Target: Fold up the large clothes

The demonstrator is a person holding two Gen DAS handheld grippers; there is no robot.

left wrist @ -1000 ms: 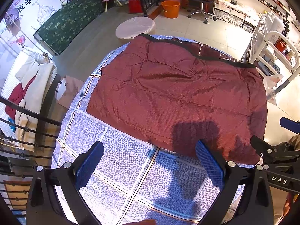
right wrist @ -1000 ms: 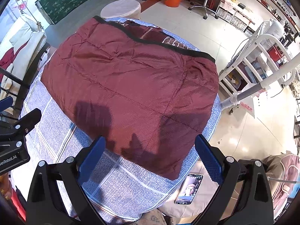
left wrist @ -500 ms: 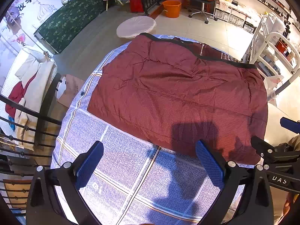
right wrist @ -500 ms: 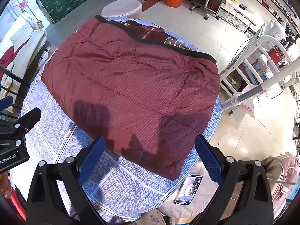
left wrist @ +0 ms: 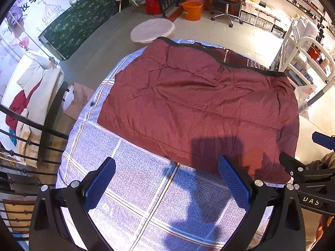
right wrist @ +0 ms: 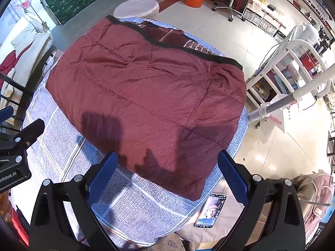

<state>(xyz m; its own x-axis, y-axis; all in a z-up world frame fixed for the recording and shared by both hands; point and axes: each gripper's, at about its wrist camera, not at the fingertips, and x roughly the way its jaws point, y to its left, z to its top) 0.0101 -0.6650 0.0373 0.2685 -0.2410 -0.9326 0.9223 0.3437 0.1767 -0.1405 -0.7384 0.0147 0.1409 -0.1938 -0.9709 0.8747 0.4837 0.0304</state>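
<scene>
My left gripper [left wrist: 166,181] and right gripper [right wrist: 167,175] hang wide open, empty, above the folded maroon quilted garment [left wrist: 199,108]; only the right view shows what looks like a phone [right wrist: 211,210].

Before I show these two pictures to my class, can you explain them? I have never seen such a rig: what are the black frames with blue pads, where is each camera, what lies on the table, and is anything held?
There is no robot arm here. A person holds a hand gripper in each hand, and each gripper carries a wide-angle camera that looks forward along its two fingers. One picture comes from the left gripper, the other from the right gripper. The blue pads are the fingertips. Both grippers are open, hover above the table and hold nothing. On the table lies a blue checked cloth, and on it a dark red quilted garment, spread flat, with a black trim along its far edge. A phone with a lit screen lies beside the cloth in the right view.
</scene>
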